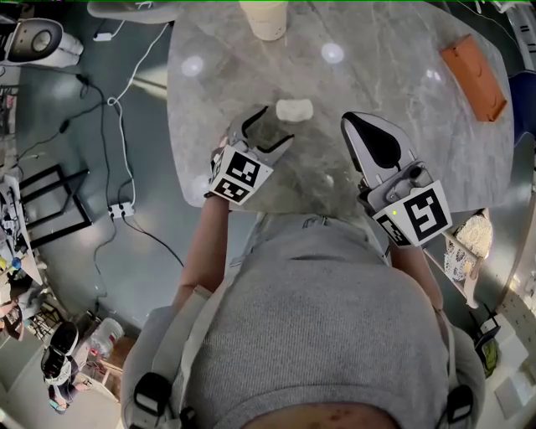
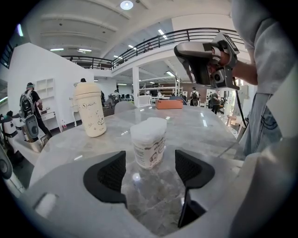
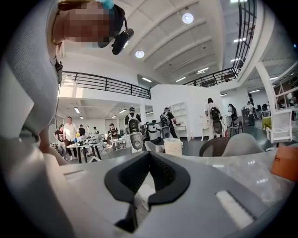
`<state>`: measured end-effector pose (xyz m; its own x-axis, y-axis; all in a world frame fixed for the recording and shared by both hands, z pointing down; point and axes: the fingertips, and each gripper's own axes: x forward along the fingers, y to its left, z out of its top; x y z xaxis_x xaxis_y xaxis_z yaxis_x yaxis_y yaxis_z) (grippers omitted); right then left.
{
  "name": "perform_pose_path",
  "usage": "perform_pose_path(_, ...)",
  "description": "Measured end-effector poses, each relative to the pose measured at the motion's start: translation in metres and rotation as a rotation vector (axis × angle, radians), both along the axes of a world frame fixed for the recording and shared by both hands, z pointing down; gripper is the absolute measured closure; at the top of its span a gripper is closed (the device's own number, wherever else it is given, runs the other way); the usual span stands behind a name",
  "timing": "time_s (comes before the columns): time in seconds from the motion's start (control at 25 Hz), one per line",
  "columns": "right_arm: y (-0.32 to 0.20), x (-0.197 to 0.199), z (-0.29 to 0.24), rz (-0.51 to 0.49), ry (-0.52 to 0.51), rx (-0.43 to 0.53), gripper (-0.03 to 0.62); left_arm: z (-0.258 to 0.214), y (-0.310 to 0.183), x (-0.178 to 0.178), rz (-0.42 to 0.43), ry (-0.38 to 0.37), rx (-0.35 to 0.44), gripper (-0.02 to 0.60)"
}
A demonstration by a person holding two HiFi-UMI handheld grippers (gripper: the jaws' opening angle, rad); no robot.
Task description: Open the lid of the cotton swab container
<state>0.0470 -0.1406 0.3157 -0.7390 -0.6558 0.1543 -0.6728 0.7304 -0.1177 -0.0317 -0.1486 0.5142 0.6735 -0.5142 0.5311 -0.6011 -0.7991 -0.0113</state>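
Note:
The cotton swab container [image 1: 294,109] is a small white tub with a printed label, standing upright with its lid on near the middle of the marble table [image 1: 394,75]. My left gripper [image 1: 272,127] is open, close in front of it. In the left gripper view the container [image 2: 149,139] stands just beyond the two black pads [image 2: 110,175], touching neither. To its right my right gripper [image 1: 360,126] is held above the table, shut with nothing in it. Its closed black pads [image 3: 164,179] fill the right gripper view. It also shows raised at the upper right of the left gripper view, as the right gripper [image 2: 205,62].
A tall cream cup [image 1: 265,18] stands at the table's far edge, the same cup [image 2: 91,110] left of the container. An orange box [image 1: 474,77] lies at the far right. Cables and a power strip [image 1: 121,210] lie on the floor left of the table.

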Motion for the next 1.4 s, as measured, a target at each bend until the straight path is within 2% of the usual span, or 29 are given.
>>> perform_pose_path(0.96, -0.007, -0.002, 0.001, 0.02, -0.011, -0.015, 0.592, 0.012, -0.009, 0.009, 0.13, -0.04, 0.008, 0.249)
perform_pose_path(1.4, -0.005, 0.002, 0.002, 0.036, -0.016, -0.023, 0.592, 0.008, -0.017, 0.014, 0.19, -0.05, 0.04, 0.249)
